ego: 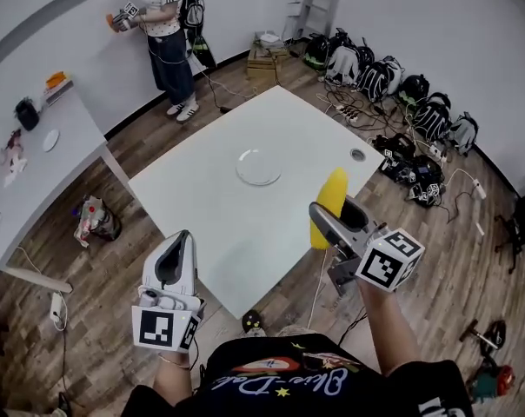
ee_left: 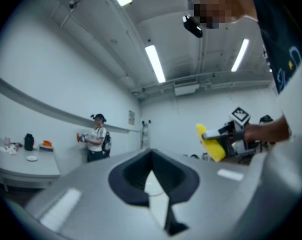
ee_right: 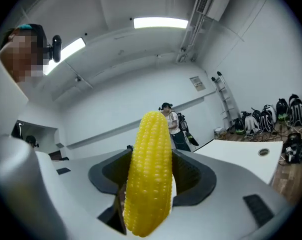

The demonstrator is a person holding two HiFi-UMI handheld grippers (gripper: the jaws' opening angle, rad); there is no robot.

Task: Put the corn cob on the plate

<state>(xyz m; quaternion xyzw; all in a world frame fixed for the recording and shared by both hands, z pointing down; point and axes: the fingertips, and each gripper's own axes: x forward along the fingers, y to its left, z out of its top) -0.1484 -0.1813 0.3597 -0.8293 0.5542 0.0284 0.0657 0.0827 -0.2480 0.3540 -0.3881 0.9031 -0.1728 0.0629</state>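
A large white table (ego: 202,207) stands on a wood-plank floor (ego: 80,337), with a round cable hole (ego: 358,155) near its far right corner. At the far wall a person (ego: 169,33) with a backpack stands facing left, holding something orange (ego: 115,22) against the wall. To the right of that person sit a cardboard box (ego: 264,59) and a white ladder-like rack (ego: 313,3). A row of dark backpacks (ego: 393,81) lines the right wall, with tangled cables (ego: 458,181) near them. On the left a white counter (ego: 45,181) carries a dark container (ego: 26,113), an orange item (ego: 56,80) and a small white dish (ego: 50,140). A colourful bundle (ego: 96,220) lies on the floor between counter and table.
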